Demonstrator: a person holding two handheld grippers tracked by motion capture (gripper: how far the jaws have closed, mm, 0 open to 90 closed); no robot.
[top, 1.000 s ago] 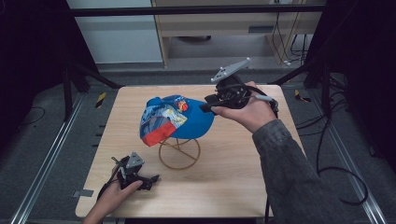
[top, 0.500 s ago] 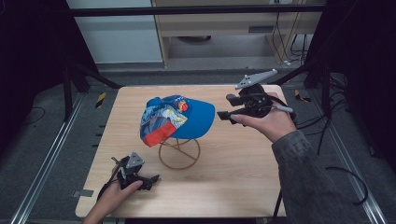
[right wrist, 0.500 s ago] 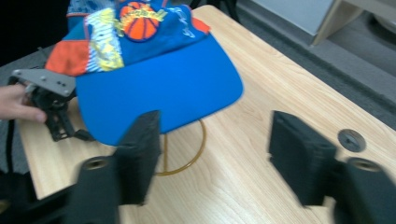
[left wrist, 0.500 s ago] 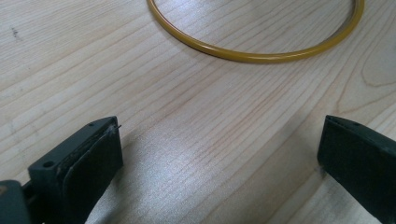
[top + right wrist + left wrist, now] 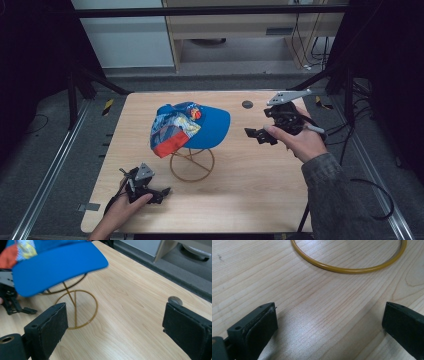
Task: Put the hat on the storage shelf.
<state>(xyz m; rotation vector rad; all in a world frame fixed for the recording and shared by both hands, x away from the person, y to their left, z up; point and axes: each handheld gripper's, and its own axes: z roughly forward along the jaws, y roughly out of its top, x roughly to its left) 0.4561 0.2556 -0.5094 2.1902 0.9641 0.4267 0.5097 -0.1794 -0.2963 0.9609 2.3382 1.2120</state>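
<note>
A blue cap (image 5: 189, 126) with a colourful printed crown sits on a gold wire stand (image 5: 192, 163) in the middle of the wooden table (image 5: 260, 190). My right gripper (image 5: 256, 136) is held right of the cap's brim, apart from it, open with nothing between its jaws. From the right gripper view (image 5: 115, 312) the blue brim (image 5: 60, 265) and the stand's ring base (image 5: 75, 302) lie ahead. My left gripper (image 5: 162, 195) rests low near the table's front left, open and holding nothing. In the left gripper view (image 5: 329, 312) the stand's gold ring (image 5: 347, 270) lies just beyond the jaws.
A small round grey grommet (image 5: 247, 104) is set in the table behind the right gripper. A strip of tape (image 5: 86, 206) marks the front left edge. Black frame poles and cables stand at both sides, and a cabinet is beyond the table.
My right gripper has drawn back from the cap's brim toward the right and a little nearer. The cap stays on the stand. The left gripper has not moved.
</note>
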